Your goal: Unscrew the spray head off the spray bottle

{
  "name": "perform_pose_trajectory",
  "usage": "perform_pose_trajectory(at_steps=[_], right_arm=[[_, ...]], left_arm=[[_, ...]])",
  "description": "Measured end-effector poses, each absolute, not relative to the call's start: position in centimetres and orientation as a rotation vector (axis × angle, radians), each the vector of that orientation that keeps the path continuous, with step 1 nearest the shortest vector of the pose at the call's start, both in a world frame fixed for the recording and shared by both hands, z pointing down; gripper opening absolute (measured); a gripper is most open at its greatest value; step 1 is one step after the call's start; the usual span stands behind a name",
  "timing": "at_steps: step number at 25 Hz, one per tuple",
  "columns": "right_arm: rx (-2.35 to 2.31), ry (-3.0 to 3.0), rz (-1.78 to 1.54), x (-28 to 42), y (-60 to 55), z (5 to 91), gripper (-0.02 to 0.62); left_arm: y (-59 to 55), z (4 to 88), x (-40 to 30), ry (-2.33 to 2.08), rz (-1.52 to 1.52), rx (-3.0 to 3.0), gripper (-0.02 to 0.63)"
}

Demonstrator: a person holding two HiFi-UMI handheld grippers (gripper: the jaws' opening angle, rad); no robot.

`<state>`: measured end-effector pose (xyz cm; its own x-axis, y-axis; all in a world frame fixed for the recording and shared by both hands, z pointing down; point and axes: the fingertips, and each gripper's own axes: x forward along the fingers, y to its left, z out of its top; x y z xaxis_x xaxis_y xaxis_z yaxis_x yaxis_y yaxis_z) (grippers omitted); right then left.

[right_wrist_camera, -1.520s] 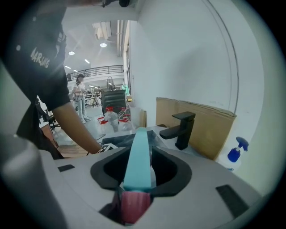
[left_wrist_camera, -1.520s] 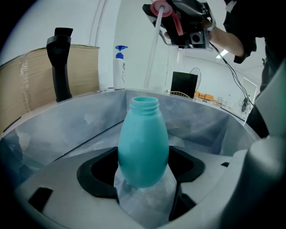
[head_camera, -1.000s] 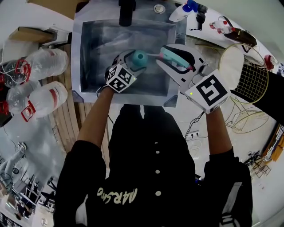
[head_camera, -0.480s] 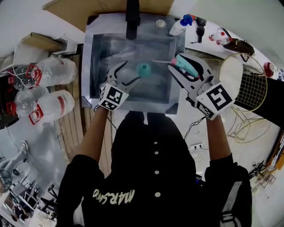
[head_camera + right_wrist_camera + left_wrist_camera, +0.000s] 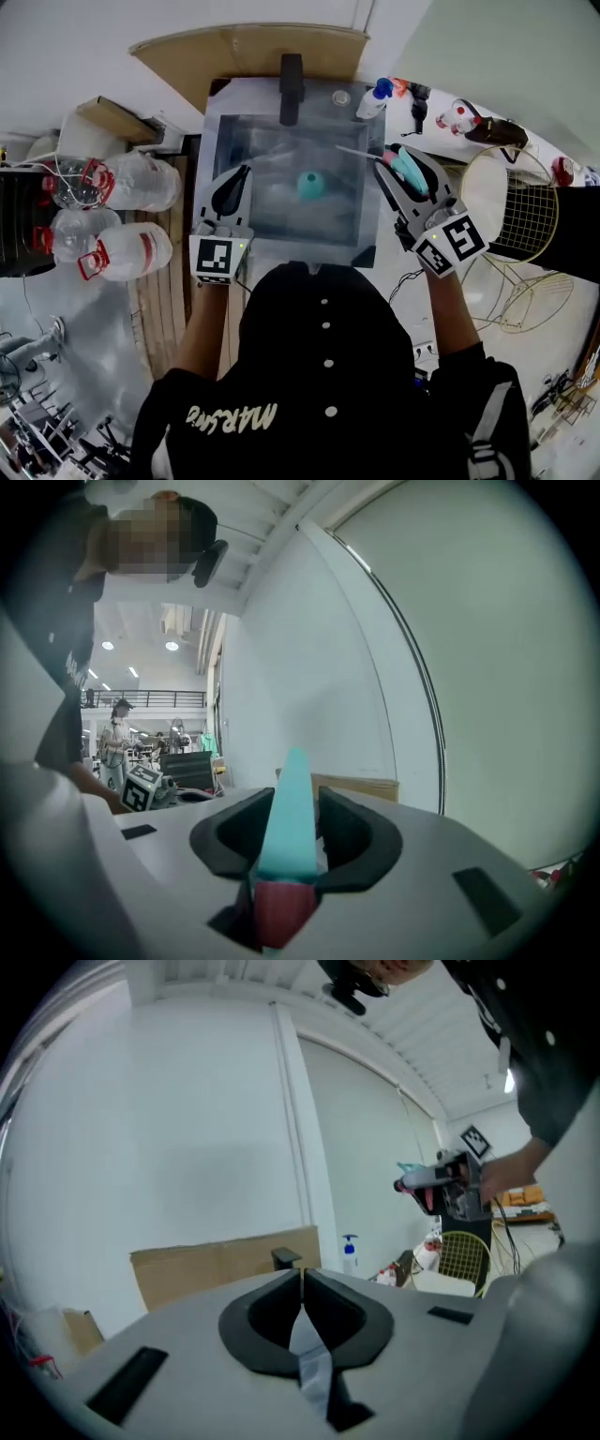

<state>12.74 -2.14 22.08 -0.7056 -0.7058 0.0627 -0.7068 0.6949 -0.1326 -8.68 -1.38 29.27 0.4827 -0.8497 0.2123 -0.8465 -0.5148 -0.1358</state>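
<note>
Left gripper (image 5: 241, 174) had let go of the bottle (image 5: 312, 185); its jaws just closed on nothing above the sink's (image 5: 214, 155) left rim. The bottle lay inside the sink, headless. Right gripper (image 5: 396, 169) was at the sink's right rim, jaws half-apart, clamping the spray head (image 5: 291, 817). Unscrewing looked done.

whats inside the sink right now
The teal bottle, its top bare, stands in the sink. The faucet hides part of the back wall, and the right tool, clamped on the spray head, covers some of the right rim.
</note>
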Motion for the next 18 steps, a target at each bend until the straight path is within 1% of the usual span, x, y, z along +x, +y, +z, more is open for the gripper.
perform_pose_trajectory(at_steps=[4,11,18], right_arm=[[1.272,-2.894,0.156,13.8,-1.9,20.0,0.161],[1.415,-2.884,0.080,16.0,-1.6,18.1,0.161],[1.472,-2.856,0.085,16.3,-1.5,18.2,0.161]], left_arm=[[-0.7,25.6,-9.7,1.620,-0.214,-2.785,0.025],[0.2,22.9,-10.6,1.687,-0.202,-2.745,0.025],[-0.2,21.1,-10.6,1.718,-0.232,-2.663,0.025]])
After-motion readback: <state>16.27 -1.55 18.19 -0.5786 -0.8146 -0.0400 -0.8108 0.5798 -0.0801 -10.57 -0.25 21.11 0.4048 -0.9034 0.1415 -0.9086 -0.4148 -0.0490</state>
